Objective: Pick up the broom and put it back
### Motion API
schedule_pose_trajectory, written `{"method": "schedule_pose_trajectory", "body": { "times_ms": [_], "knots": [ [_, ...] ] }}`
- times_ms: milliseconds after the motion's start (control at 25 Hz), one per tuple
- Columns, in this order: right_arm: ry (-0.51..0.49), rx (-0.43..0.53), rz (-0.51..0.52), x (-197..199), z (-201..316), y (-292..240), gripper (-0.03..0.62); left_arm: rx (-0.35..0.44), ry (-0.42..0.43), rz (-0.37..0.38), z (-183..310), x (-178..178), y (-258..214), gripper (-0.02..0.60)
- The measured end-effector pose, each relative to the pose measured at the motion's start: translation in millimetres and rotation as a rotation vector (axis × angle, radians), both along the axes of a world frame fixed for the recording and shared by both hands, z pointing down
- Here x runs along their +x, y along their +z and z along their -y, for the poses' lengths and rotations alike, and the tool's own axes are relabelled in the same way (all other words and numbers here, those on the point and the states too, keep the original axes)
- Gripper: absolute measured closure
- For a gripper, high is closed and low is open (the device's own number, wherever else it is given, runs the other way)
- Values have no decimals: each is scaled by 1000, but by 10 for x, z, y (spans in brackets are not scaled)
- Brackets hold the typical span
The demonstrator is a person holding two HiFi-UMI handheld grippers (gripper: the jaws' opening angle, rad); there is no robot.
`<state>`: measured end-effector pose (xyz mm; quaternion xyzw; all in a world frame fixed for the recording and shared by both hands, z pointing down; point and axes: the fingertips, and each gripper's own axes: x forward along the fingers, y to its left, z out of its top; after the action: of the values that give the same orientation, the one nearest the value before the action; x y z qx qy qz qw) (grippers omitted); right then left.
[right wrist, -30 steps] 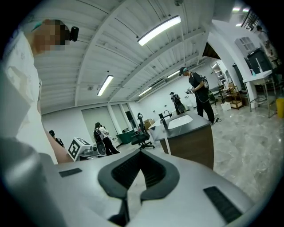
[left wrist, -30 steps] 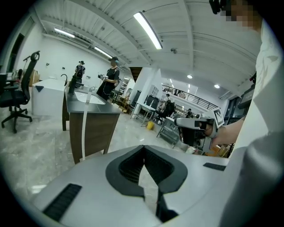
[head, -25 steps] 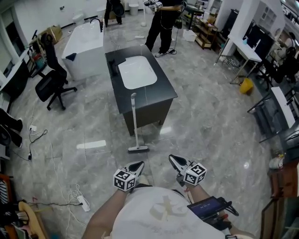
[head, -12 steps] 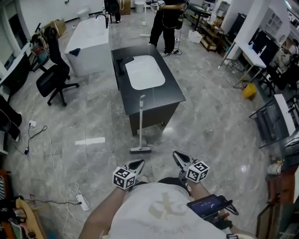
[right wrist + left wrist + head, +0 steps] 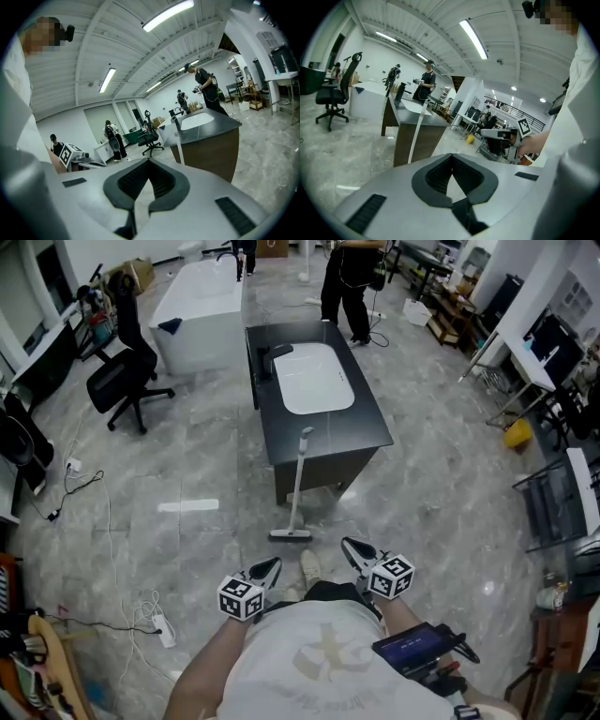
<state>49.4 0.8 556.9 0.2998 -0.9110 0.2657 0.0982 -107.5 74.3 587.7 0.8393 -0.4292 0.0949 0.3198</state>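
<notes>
While the left tool [image 5: 269, 566] and right tool [image 5: 351, 547] are both pinched shut and empty, the broom [image 5: 298, 486] leans on the counter [image 5: 367, 424] front with its head on the floor [image 5: 450, 521], so nudging its handle before opening up could easily tip it over.

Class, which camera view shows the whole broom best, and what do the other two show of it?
The head view: the broom shows whole, handle tip to head on the floor, leaning against the dark sink cabinet. The two gripper views show only its white handle, left and right.
</notes>
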Motion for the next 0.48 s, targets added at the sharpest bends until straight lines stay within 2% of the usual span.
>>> {"method": "schedule_pose_trajectory", "body": {
  "times_ms": [120,480],
  "knots": [
    [-35,12,-10,-89,165,29,577,3,-18,-13,58,-44,-35,569],
    [-136,60,-117,-286,602,166,577,-7,-87,21,421,-138,-30,569]
  ]
}}
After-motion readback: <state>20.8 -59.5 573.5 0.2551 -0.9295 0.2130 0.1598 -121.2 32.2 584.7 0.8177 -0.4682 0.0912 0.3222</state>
